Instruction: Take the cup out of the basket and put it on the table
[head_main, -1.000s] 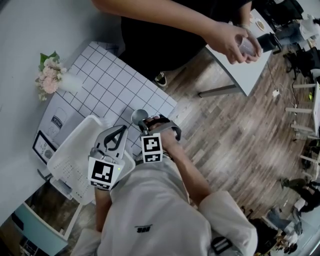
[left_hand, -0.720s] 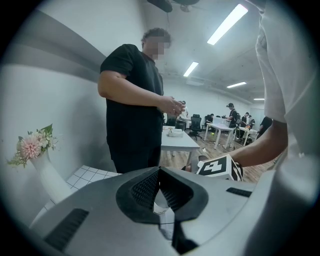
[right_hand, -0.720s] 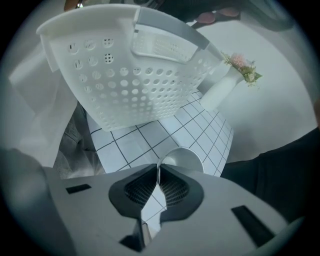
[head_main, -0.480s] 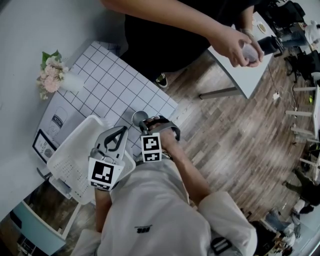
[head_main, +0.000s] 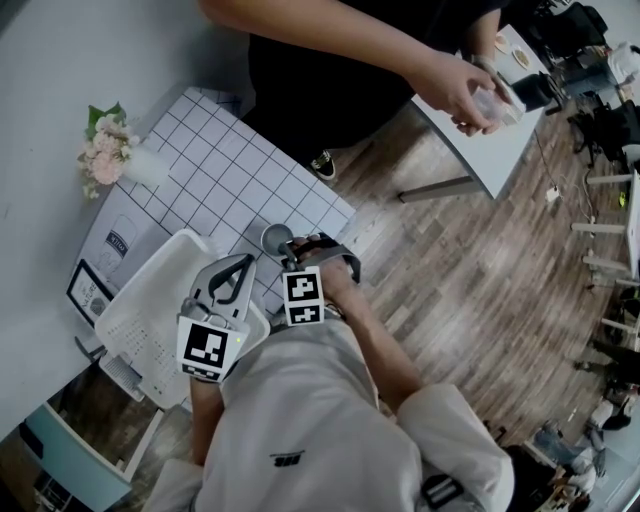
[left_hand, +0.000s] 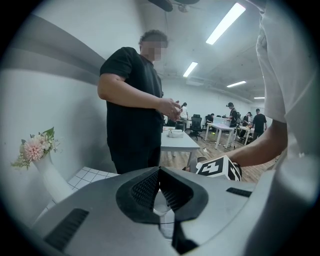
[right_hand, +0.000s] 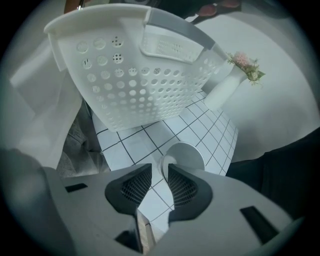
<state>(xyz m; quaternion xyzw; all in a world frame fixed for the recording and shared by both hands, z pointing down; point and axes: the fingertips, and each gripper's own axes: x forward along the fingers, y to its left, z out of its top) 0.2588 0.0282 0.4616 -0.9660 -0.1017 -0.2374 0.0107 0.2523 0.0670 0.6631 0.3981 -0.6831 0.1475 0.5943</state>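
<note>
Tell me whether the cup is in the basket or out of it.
Out: the cup sits on the checked mat beside the basket, at the parted jaws of the right gripper.

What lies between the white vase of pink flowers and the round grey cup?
Only bare white checked mat, seen plainly in the head view.

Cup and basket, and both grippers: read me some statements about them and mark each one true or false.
1. The cup is inside the basket. False: it is outside it, over the checked mat.
2. The left gripper is shut with nothing in it. True.
3. The right gripper has its jaws pressed together. False: they stand apart, with the cup's rim between them.
4. A vase of flowers stands at the mat's edge. True.
</note>
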